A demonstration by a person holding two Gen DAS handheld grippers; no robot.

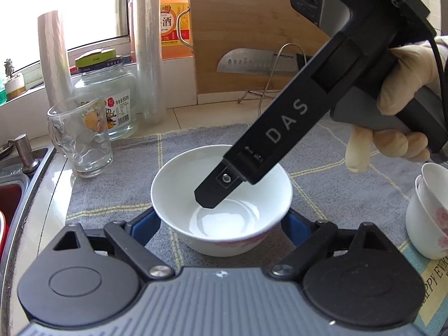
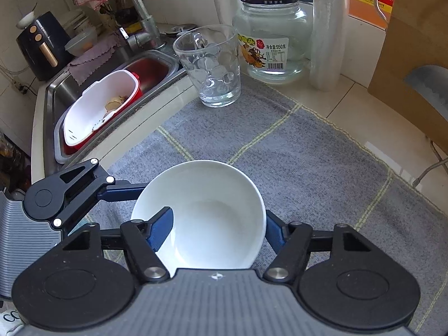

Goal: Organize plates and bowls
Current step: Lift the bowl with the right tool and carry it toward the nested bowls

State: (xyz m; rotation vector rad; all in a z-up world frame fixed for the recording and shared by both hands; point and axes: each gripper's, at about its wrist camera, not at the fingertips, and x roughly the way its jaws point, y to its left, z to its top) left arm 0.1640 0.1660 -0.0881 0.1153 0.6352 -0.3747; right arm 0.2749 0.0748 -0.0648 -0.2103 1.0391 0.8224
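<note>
A white bowl (image 1: 221,196) (image 2: 207,215) stands upright on the grey checked mat (image 1: 123,176) (image 2: 308,154). My left gripper (image 1: 221,224) straddles it low down, and both blue fingers (image 1: 145,224) lie against its outer sides. My right gripper (image 2: 218,232), held by a gloved hand (image 1: 403,84), comes down from the upper right. Its left finger (image 2: 163,229) (image 1: 211,194) hangs inside the bowl, away from the wall. Its right finger (image 2: 275,233) sits just outside the rim. The left gripper's finger (image 2: 123,190) reaches the bowl from the left in the right wrist view.
Stacked white cups with a pink flower (image 1: 428,212) stand at the mat's right edge. A glass mug (image 1: 81,137) (image 2: 210,67) and a glass jar (image 1: 112,95) (image 2: 271,36) stand behind. A cutting board with a cleaver (image 1: 252,42) leans at the back. The sink (image 2: 56,89) holds a red-and-white container (image 2: 98,106).
</note>
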